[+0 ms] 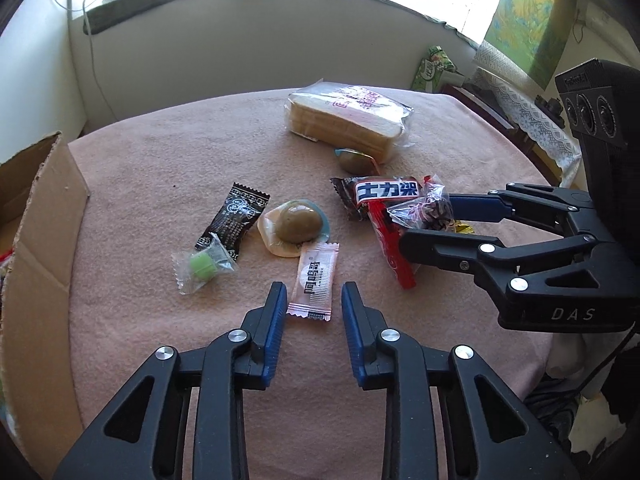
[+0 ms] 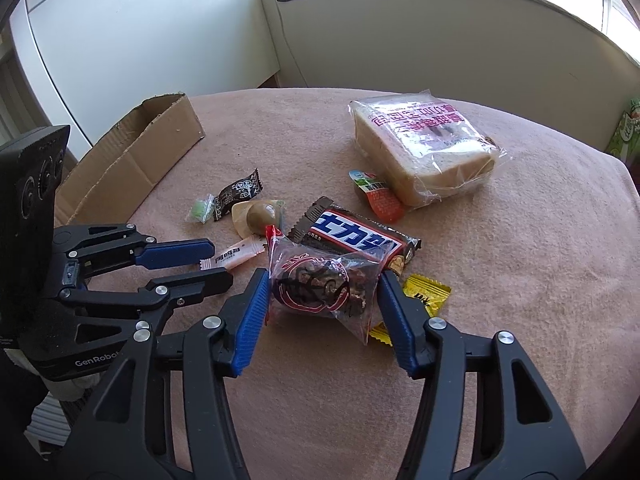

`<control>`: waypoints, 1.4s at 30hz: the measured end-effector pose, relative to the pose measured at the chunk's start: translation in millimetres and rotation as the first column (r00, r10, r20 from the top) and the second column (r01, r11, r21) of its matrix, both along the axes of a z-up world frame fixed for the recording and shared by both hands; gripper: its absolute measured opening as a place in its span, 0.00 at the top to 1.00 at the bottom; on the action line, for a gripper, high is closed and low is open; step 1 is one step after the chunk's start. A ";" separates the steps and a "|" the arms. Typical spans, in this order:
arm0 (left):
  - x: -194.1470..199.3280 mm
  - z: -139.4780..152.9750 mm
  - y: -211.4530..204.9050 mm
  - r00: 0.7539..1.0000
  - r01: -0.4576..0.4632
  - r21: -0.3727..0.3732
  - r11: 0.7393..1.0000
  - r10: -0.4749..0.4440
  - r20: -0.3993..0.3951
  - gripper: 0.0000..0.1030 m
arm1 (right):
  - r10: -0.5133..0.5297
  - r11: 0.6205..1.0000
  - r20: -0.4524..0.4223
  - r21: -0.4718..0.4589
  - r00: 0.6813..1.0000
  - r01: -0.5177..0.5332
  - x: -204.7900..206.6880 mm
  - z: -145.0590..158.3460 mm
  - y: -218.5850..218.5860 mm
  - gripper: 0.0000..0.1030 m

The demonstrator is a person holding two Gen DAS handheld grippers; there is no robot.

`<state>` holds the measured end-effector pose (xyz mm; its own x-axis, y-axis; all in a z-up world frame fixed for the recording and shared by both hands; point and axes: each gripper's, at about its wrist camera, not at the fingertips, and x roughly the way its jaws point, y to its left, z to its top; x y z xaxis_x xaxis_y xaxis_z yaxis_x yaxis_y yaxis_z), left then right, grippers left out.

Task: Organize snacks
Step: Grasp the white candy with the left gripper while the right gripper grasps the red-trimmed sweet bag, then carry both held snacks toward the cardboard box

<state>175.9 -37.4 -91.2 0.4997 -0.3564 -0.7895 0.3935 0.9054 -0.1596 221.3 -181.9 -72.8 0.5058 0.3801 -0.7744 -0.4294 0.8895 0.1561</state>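
Right gripper fingers wide open, straddling clear dark-snack bag, grip unclear. Left gripper fingers open, empty, flanking pink sachet on table.

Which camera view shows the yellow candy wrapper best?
The right wrist view. There the yellow candy wrapper lies on the pink cloth beside the right gripper, mostly visible. In the left wrist view only a small yellow corner shows behind that gripper's fingers.
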 end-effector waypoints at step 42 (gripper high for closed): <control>-44.4 59.5 76.2 0.948 -0.240 -0.095 0.966 0.254 0.189 0.82 | 0.070 0.997 0.136 0.023 0.988 -0.074 -37.6 68.8 59.4 0.45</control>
